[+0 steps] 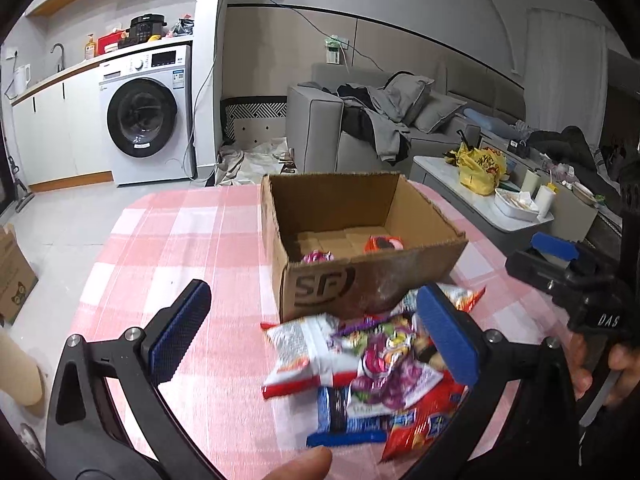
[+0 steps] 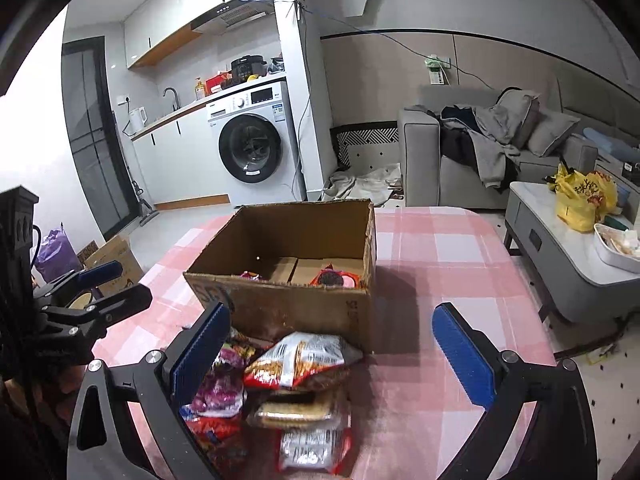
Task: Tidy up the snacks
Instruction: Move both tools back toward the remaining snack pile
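both tongs stand wide and released over a counter [image 2: 440,240] draped in pink-and-white check, nothing between their blue pads. the left tongs [image 1: 316,328] hang above the near edge of a snack pile [image 1: 360,368] — a red-and-white bag at 9 o'clock of the heap, a purple-and-green packet at its centre, a blue packet at 6 o'clock and a red one at 5 o'clock. the right tongs [image 2: 336,352] hover over the same heap from the other side, where a red-and-silver bag [image 2: 302,360] lies on top of a clear pack of biscuits [image 2: 296,410], with a purple packet [image 2: 220,392] at 9 o'clock beneath the left pad.

just beyond the pile, at 12 o'clock, an open cardboard box [image 1: 384,280] stands upright on the counter, its front wall touching or nearly touching the heap. inside it lie two snacks — an orange-red packet with a dark biscuit pictured on it [image 2: 336,279] toward the right wall, and a pink-purple packet [image 1: 316,257] against the front wall.

a fingertip [image 1: 300,466] shows at 6 o'clock in the left view.
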`<state>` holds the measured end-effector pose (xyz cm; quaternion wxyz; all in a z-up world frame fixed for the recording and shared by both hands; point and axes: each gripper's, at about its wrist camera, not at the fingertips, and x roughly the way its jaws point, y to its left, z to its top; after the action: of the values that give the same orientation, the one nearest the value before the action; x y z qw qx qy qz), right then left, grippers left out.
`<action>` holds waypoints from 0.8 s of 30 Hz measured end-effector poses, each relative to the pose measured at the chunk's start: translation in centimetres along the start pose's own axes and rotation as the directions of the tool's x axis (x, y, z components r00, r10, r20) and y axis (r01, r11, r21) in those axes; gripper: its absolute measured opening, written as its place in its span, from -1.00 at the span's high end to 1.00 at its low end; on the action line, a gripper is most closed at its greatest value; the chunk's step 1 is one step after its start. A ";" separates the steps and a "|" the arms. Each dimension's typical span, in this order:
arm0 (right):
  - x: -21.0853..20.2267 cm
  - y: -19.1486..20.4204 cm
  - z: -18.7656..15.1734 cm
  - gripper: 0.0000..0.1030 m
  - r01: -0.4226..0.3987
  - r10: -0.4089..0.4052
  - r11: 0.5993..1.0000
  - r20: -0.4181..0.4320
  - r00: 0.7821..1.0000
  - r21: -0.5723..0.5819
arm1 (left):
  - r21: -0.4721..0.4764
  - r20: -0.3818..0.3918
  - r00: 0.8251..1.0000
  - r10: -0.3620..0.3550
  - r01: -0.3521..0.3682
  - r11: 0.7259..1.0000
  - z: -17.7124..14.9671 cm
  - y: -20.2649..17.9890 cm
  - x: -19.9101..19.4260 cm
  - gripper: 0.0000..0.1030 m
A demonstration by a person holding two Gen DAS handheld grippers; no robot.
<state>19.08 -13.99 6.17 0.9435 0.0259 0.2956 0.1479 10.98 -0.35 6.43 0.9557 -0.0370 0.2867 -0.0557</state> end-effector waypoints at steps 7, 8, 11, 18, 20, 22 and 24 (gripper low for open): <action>-0.6 0.2 -1.6 -0.99 0.002 -0.002 1.000 -0.020 1.000 0.003 | -0.005 -0.017 1.000 0.004 -0.004 1.000 -2.8 0.4 -1.6 -0.99; -0.7 0.2 -2.0 -0.99 0.001 -0.001 1.000 -0.027 1.000 0.002 | -0.004 -0.021 1.000 0.007 -0.007 1.000 -3.2 0.4 -1.7 -0.99; -0.5 0.4 -2.6 -0.99 -0.003 0.003 1.000 -0.046 0.999 -0.010 | -0.004 -0.031 0.999 0.005 -0.006 1.000 -4.2 0.4 -2.0 -0.99; 0.0 1.1 -4.5 -0.99 -0.003 -0.007 0.997 -0.114 0.993 -0.081 | 0.012 -0.068 0.998 0.001 0.000 1.000 -5.1 -0.1 -1.3 -0.99; 0.2 1.1 -4.9 -0.99 -0.002 -0.009 0.996 -0.125 0.992 -0.088 | 0.014 -0.079 0.997 -0.008 0.009 1.000 -5.1 -0.2 -1.1 -0.99; 0.6 1.0 -5.3 -0.99 -0.008 -0.004 0.996 -0.140 0.990 -0.084 | 0.015 -0.083 0.996 -0.011 0.013 1.000 -5.1 -0.4 -1.0 -0.99; 1.0 1.0 -5.6 -0.99 -0.018 0.006 0.997 -0.160 0.987 -0.077 | 0.016 -0.090 0.996 -0.019 0.021 1.000 -5.2 -0.6 -0.9 -0.99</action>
<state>16.47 -12.98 1.13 0.9161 -0.0212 0.3640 0.1666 7.27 -1.00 2.67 0.9414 -0.0293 0.3287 -0.0694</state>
